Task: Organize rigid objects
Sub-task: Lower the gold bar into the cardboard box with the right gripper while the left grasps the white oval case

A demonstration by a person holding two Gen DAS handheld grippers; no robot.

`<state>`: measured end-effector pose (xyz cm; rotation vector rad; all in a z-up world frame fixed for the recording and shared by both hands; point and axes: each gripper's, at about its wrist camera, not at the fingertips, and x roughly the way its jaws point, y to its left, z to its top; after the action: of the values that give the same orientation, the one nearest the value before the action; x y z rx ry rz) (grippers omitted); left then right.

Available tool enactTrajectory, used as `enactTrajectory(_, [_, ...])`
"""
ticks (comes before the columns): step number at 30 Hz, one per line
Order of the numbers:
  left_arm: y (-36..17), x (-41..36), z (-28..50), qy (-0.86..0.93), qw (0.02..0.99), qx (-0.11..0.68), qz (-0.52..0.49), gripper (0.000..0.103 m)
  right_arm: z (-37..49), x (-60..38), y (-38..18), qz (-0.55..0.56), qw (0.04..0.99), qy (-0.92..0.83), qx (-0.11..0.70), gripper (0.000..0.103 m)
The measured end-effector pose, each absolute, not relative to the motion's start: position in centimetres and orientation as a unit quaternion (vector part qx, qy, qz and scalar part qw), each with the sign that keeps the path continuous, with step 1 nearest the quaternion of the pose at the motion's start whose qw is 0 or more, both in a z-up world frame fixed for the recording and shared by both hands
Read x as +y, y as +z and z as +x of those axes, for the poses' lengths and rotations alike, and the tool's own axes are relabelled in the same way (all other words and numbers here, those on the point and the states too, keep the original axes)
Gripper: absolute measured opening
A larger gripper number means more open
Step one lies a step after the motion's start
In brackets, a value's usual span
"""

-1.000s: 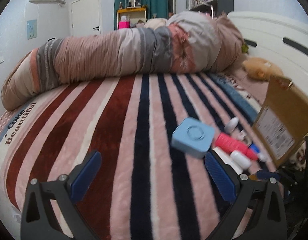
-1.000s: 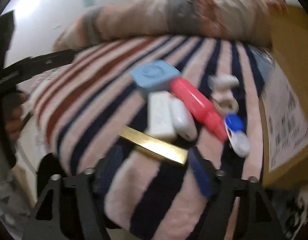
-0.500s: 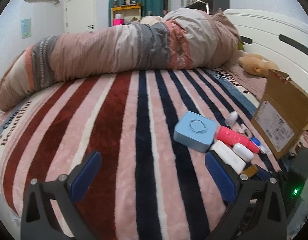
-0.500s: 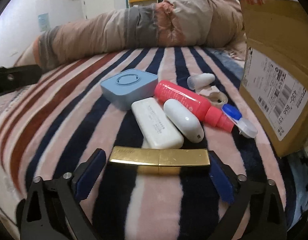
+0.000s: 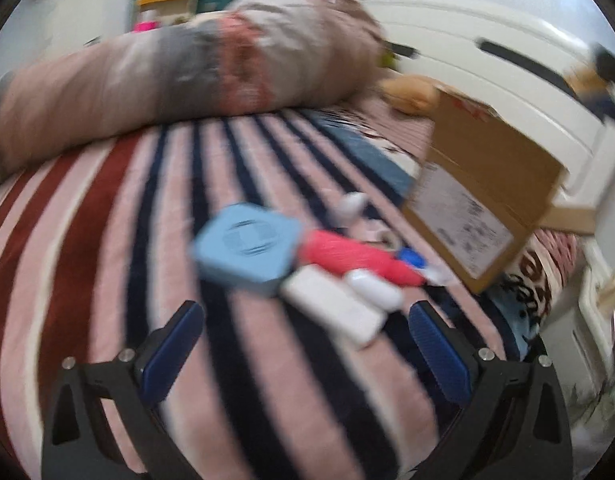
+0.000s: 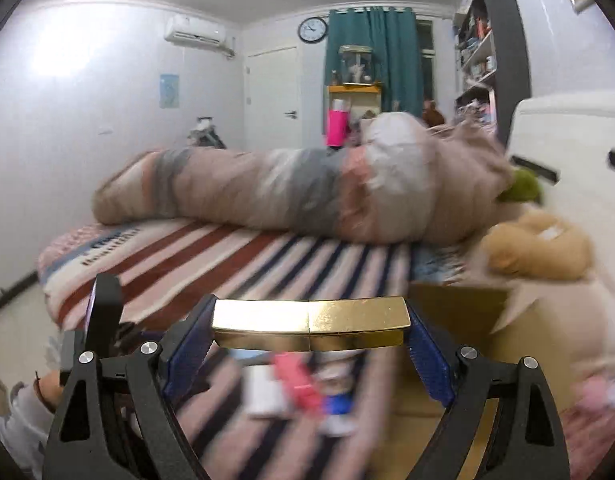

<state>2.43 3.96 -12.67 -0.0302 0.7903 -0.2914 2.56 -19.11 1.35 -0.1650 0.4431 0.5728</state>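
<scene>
The gold bar (image 6: 310,322) sits crosswise between the right gripper (image 6: 307,344)'s jaws, clamped at both ends, lifted above the striped bed (image 6: 235,256). The left gripper (image 5: 303,344) hangs with jaws wide over a blue square case (image 5: 247,248), red bottle (image 5: 347,254) and cardboard box (image 5: 487,200). A rolled duvet (image 6: 307,196) lies behind; a wall clock (image 6: 312,30) hangs beside the teal curtain (image 6: 371,52).
</scene>
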Motion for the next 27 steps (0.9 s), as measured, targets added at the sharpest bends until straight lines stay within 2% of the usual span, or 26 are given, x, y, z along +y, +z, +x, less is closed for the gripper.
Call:
enactTrajectory(3, [-13.3, 0.2, 3.9, -0.202, 0.901, 0.381, 0.04, 0.088, 5.9, -22.0, 1.8, -0.12, 0.921, 0.245, 0.28, 0.088])
enactTrajectory(6, [-14.8, -2.3, 5.8, -0.226, 0.881, 0.403, 0.105, 0.071, 9.4, -23.9, -0.4, -0.133, 0.898, 0.232, 0.349, 0.088])
enactTrajectory(8, [-15.8, -2.8, 6.6, -0.232, 0.867, 0.424, 0.125, 0.056, 10.1, -25.1, -1.7, -0.119, 0.887, 0.234, 0.38, 0.088])
enactTrajectory(10, [-16.5, -2.8, 7.5, -0.233, 0.859, 0.437, 0.131, 0.051, 11.0, -26.4, -2.3, -0.101, 0.878, 0.243, 0.399, 0.088])
enactTrajectory(19, [-17.4, -3.4, 9.1, -0.238, 0.856, 0.434, 0.151, 0.052, 11.8, -27.5, -3.6, -0.094, 0.874, 0.211, 0.428, 0.089])
enactTrajectory(22, [-17.2, -3.7, 8.8, -0.239, 0.856, 0.434, 0.149, 0.051, 11.4, -27.6, -3.3, -0.089, 0.878, 0.215, 0.418, 0.095])
enactTrajectory(27, [-15.8, -2.6, 7.9, -0.233, 0.865, 0.423, 0.132, 0.047, 10.5, -27.3, -2.1, -0.083, 0.889, 0.228, 0.389, 0.095])
